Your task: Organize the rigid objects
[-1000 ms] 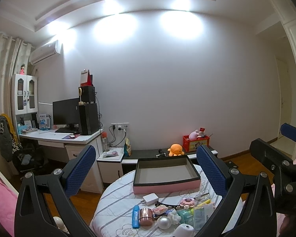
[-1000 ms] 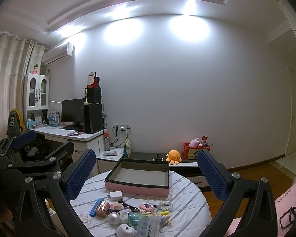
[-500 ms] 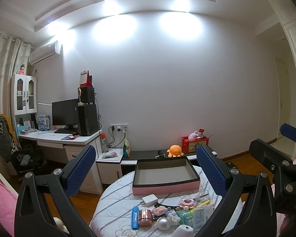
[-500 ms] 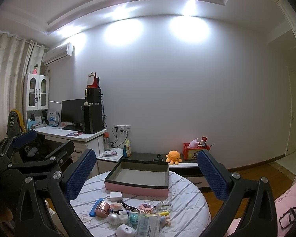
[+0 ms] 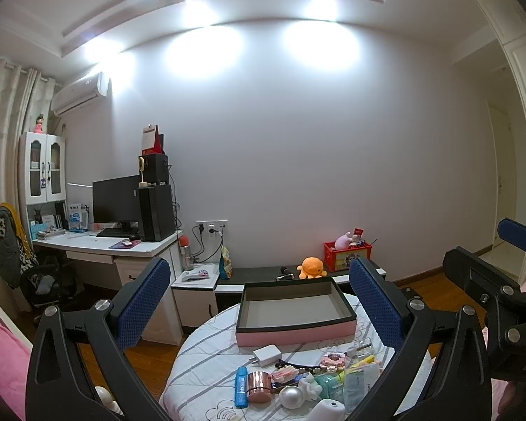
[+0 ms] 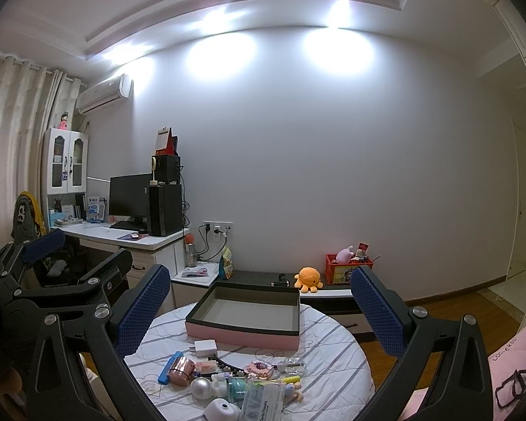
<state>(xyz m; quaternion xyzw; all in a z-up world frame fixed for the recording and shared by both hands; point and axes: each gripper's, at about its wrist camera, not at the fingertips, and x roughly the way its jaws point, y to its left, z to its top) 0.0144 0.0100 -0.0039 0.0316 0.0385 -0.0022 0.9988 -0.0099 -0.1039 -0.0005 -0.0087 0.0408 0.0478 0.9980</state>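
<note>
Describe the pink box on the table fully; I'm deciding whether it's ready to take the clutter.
The pink box is a shallow rectangular tray with pale pink outer walls, a dark rim and a plain grey-brown inside, probably card. It is open, lidless and empty, lying flat on the far half of the round table. The white charger lies just before its near wall; whether they touch is unclear. Neither gripper touches it.

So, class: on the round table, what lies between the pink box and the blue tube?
The white charger plug lies between the pink box and the blue tube, otherwise bare striped cloth; both wrist views show it.
</note>
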